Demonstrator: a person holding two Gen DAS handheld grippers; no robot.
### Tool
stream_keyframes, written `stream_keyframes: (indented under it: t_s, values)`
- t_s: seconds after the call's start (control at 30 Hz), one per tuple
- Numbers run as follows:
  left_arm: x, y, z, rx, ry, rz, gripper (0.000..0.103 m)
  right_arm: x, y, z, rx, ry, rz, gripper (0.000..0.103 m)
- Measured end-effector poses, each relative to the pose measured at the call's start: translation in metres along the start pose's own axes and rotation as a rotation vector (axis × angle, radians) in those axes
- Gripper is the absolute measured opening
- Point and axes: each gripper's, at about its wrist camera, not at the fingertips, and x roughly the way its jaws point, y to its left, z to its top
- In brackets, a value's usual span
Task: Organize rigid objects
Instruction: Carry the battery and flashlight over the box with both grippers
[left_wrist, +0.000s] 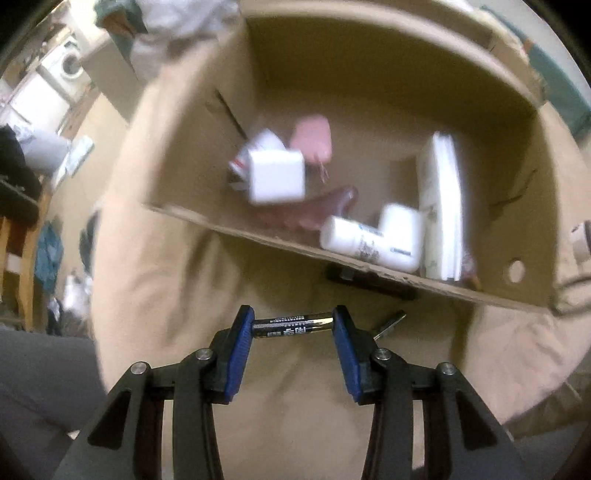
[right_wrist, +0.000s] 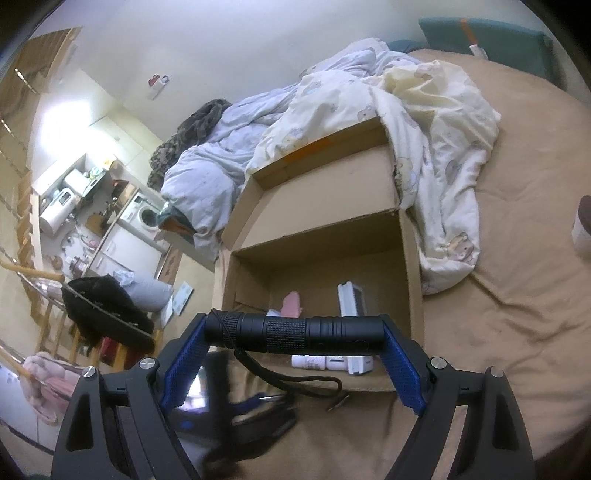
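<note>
Left hand-held gripper is clamping the battery crosswise end to end; right hand-held gripper is clamping the flashlight crosswise too. Cardboard box is sitting just ahead, nearer the left one.

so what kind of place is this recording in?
Most likely a small lived-in flat, working on a bed: rumpled duvet on a tan sheet, a cardboard box set on it, and a washing machine with kitchen clutter behind.
</note>
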Motion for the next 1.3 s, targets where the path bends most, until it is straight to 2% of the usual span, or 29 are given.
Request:
stream_keyframes:
  t_s: [0.1,0.27,0.47,0.67,0.87,0.97,1.07,1.3]
  values:
    - [-0.034,0.011,0.003,0.034,-0.056,0.003,0.040,-0.001,-0.002,0.002,0.007,-0.006,-0.010,0.093]
    - [-0.068,0.033,0.012,0.104,-0.122,-0.018,0.040,-0.005,0.000,0.001,-0.010,-0.021,-0.026,0.093]
    - [-0.081,0.041,0.029,0.188,-0.210,-0.064,0.040,-0.003,0.009,0.006,-0.059,-0.021,-0.033,0.093]
    - [-0.074,0.045,0.060,0.216,-0.241,-0.109,0.040,0.006,0.022,0.019,-0.062,-0.003,-0.009,0.093]
    - [-0.056,0.038,0.088,0.232,-0.213,-0.157,0.040,0.038,0.038,0.038,-0.113,0.024,-0.033,0.093]
    - [-0.043,0.028,0.093,0.268,-0.209,-0.167,0.040,0.058,0.035,0.038,-0.125,0.036,-0.048,0.093]
    - [-0.022,0.021,0.094,0.291,-0.199,-0.161,0.040,0.082,0.021,0.029,-0.101,0.086,-0.066,0.093]
    - [0.025,0.018,0.097,0.272,-0.083,-0.176,0.040,0.121,0.018,0.012,-0.147,0.188,-0.130,0.093]
